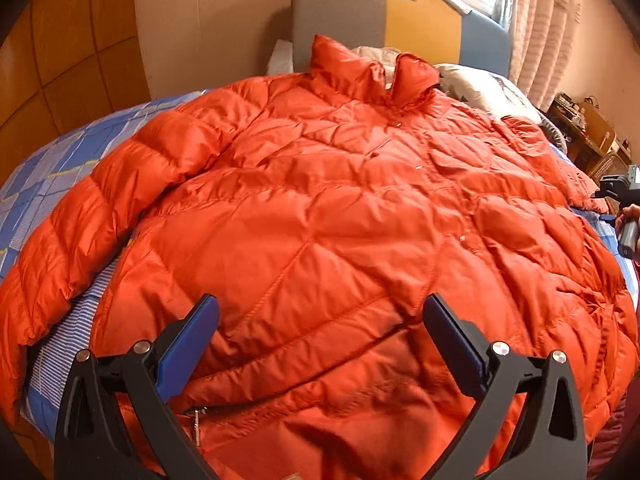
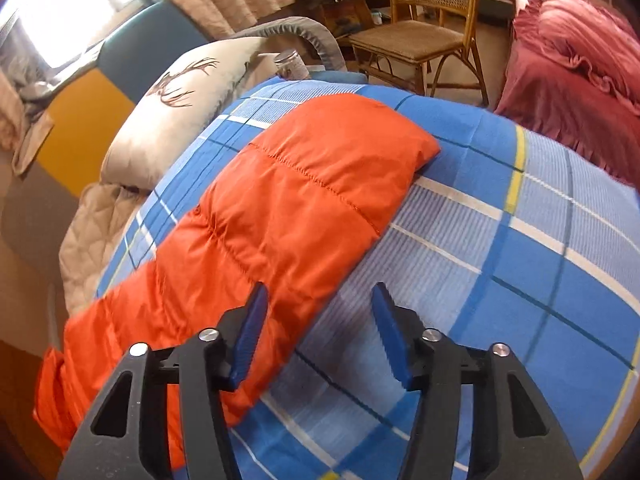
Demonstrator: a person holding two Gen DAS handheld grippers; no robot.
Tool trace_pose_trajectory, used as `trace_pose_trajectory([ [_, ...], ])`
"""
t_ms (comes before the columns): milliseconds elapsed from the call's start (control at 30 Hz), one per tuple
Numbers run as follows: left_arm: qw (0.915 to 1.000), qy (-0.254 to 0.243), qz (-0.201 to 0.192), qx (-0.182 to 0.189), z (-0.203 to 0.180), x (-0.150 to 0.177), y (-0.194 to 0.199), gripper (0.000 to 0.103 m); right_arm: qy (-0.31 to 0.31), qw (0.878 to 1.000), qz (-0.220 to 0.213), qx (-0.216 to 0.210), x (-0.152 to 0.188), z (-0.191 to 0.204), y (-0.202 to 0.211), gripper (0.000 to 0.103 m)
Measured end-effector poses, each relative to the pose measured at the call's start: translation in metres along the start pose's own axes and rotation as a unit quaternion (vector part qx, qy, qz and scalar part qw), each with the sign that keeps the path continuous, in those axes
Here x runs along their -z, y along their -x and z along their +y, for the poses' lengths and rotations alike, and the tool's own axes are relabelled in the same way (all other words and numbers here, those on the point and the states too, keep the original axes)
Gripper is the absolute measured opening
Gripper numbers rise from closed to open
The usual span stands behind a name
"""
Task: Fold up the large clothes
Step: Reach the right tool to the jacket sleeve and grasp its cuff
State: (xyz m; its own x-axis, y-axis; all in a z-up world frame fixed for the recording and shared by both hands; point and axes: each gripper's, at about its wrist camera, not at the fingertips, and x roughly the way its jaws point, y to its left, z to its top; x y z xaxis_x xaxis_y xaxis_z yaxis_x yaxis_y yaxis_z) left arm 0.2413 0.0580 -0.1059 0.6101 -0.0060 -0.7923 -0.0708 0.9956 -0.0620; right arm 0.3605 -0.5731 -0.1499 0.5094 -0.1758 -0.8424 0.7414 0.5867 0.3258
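While the left hand-held gripper (image 1: 320, 336) hovers open, an orange quilted down jacket (image 1: 340, 216) lies front-up across the blue plaid bed (image 1: 44, 176). Right view: the right hand-held gripper (image 2: 320, 330) gapes empty beside its puffy sleeve (image 2: 288, 200).

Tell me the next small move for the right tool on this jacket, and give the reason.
Probably slide the right tool a little toward the orange sleeve and close on its near edge. The sleeve lies stretched out flat over the blue plaid bedsheet, one pad already over the fabric, the other above bare sheet, nothing gripped. The jacket body is spread open, so folding the sleeve inward looks first.
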Motion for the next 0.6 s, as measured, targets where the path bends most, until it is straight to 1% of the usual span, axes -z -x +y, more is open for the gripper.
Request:
trace_pose_trajectory([
  [33, 1.0, -0.001, 0.007, -0.002, 0.001, 0.001, -0.004, 0.101, 0.003, 1.0, -0.007, 0.008, -0.002, 0.001, -0.002, 0.024],
  [100, 0.9999, -0.003, 0.014, -0.006, 0.004, 0.005, -0.006, 0.101, 0.015, 1.0, -0.007, 0.016, -0.007, 0.003, -0.003, 0.008],
  [133, 0.9998, -0.003, 0.018, -0.003, 0.005, 0.008, -0.008, 0.101, 0.024, 0.999, -0.012, 0.023, -0.009, 0.002, 0.0, 0.004],
  [200, 0.9997, -0.006, 0.024, -0.004, 0.006, 0.013, -0.011, 0.101, 0.043, 0.998, -0.025, 0.048, -0.012, -0.003, 0.006, 0.003],
  [300, 0.9996, -0.008, 0.025, 0.005, 0.008, 0.02, -0.009, 0.101, 0.052, 0.997, -0.027, 0.059, -0.011, -0.016, 0.014, 0.003],
  [367, 0.9994, -0.007, 0.03, 0.013, 0.01, 0.024, -0.007, 0.101, 0.062, 0.995, -0.035, 0.069, -0.008, -0.017, 0.021, 0.003],
  [433, 0.9993, -0.01, 0.032, 0.019, 0.012, 0.025, -0.005, 0.101, 0.08, 0.992, -0.053, 0.078, -0.002, -0.009, 0.033, 0.002],
  [533, 0.9989, 0.005, 0.026, 0.04, 0.02, 0.025, 0.002, 0.101, 0.111, 0.989, -0.076, 0.055, 0.006, 0.009, 0.054, 0.002],
  [600, 0.9983, 0.014, 0.018, 0.053, 0.024, 0.024, 0.008, 0.101, 0.149, 0.984, -0.094, 0.031, 0.016, 0.03, 0.071, 0.002],
])
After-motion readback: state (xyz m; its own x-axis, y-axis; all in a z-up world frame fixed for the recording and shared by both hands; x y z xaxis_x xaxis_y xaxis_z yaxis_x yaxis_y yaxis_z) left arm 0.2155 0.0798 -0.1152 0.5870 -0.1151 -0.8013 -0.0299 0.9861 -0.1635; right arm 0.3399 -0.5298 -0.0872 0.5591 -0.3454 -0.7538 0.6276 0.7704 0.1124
